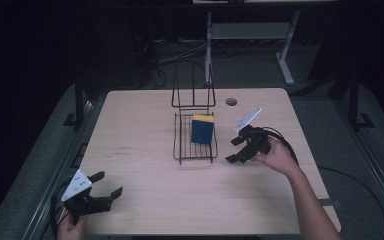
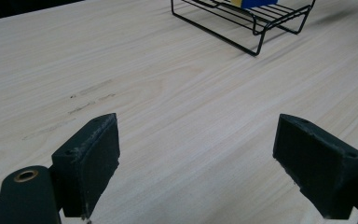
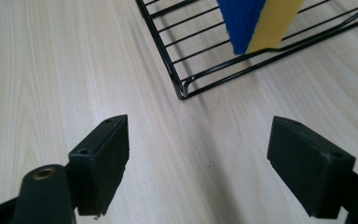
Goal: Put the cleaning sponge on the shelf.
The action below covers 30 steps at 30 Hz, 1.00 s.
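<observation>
Reaching from 3 o'clock of the wire rack [image 1: 195, 145], we keep the right tool [image 1: 236, 150] wide and empty, aiming squarely at the blue-and-yellow sponge [image 1: 202, 129] leaning inside it. The left tool [image 1: 106, 191], also wide, rests idle at the table [image 1: 145, 185] edge.

Table [image 1: 145, 200] pale matt wood grain; rack [image 1: 180, 145] thin black glossy wire; sponge [image 1: 201, 131] blue-yellow matt foam; gripper pads [image 3: 100, 163] black rough rubber.

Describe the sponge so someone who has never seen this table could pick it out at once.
On the pale wooden table, find the black wire rack at its middle. The sponge stands on edge inside it, the one coloured thing there: blue with a yellow layer.
</observation>
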Tool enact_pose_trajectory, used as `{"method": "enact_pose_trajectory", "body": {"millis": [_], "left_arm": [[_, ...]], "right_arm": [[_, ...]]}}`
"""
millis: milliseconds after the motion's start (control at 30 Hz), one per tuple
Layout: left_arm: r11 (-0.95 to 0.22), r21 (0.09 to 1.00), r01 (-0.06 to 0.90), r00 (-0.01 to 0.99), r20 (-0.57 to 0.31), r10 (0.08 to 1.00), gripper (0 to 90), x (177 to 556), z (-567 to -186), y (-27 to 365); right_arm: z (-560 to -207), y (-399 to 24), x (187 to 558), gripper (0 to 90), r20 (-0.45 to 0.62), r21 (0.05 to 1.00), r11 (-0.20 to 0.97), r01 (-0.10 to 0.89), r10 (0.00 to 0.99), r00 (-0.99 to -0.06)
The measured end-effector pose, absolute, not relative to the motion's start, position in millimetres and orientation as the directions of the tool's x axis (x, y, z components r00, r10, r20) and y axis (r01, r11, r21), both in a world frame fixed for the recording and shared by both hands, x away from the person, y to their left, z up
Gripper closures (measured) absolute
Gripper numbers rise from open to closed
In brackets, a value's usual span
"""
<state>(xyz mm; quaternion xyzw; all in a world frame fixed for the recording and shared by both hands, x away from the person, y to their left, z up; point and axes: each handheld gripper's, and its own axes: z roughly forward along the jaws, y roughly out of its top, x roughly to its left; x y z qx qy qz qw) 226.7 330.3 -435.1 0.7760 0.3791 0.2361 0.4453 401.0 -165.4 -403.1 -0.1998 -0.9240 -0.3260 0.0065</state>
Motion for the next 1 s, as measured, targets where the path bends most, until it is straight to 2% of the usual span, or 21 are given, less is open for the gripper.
{"method": "enact_pose_trajectory", "body": {"millis": [1000], "left_arm": [[-0.311, 0.868, 0.386, 0.599, 0.02, 0.801, 14.1, 227, -436, 330]], "right_arm": [[-424, -196, 369, 19.9, 0.161, 0.601, 0.684, 0.413, 0.403, -0.901]]}}
